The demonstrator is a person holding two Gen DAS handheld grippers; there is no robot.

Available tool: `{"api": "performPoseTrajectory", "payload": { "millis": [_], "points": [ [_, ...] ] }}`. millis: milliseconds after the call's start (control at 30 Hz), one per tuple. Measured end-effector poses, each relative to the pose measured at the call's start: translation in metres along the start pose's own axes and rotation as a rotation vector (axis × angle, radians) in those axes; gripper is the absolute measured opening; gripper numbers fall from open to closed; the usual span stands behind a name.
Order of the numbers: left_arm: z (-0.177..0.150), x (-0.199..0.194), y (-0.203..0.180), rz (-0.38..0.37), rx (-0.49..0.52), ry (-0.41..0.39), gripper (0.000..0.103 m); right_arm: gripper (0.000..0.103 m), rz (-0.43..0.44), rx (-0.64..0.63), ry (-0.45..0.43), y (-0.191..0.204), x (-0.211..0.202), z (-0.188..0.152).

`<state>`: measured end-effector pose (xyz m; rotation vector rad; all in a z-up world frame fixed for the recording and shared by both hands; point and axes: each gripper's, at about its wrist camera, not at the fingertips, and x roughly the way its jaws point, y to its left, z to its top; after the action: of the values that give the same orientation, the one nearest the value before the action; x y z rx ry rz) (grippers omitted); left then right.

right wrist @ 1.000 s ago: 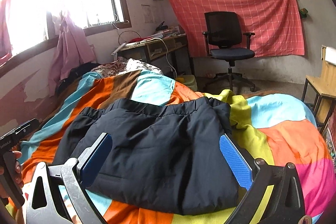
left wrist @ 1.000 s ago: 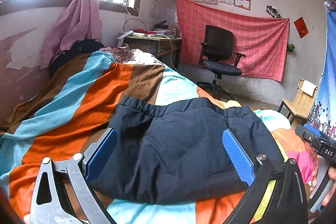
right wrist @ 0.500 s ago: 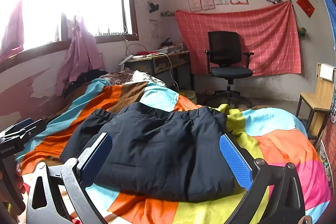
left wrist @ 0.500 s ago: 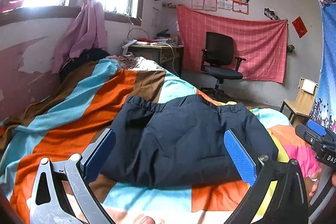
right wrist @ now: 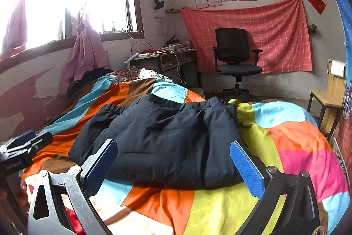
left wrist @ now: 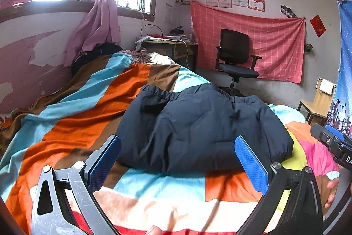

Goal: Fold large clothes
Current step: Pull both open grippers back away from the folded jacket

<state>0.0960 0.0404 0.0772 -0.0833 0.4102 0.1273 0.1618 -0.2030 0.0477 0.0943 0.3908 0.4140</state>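
Both grippers, left gripper [left wrist: 177, 159] & right gripper [right wrist: 173, 161], have been drawn back w/ jaws spread, nothing pinched. Dark padded garment [left wrist: 198, 124] is left folded on the bed [left wrist: 72, 124]; fold judged approx. done.

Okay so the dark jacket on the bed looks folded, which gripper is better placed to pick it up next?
Probably the right gripper: the folded dark jacket sits centred between its open fingers, near edge close. The left gripper, also open, frames it slightly more to the right.
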Motion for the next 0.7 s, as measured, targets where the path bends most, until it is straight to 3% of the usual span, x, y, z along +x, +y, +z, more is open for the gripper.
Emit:
{"api": "performPoseTrajectory", "payload": {
  "millis": [700],
  "points": [
    [-0.026, -0.027, 0.005, 0.021, 0.015, -0.011, 0.101, 0.103, 0.012, -0.035, 0.021, 0.026, -0.024, -0.035]
  ]
}}
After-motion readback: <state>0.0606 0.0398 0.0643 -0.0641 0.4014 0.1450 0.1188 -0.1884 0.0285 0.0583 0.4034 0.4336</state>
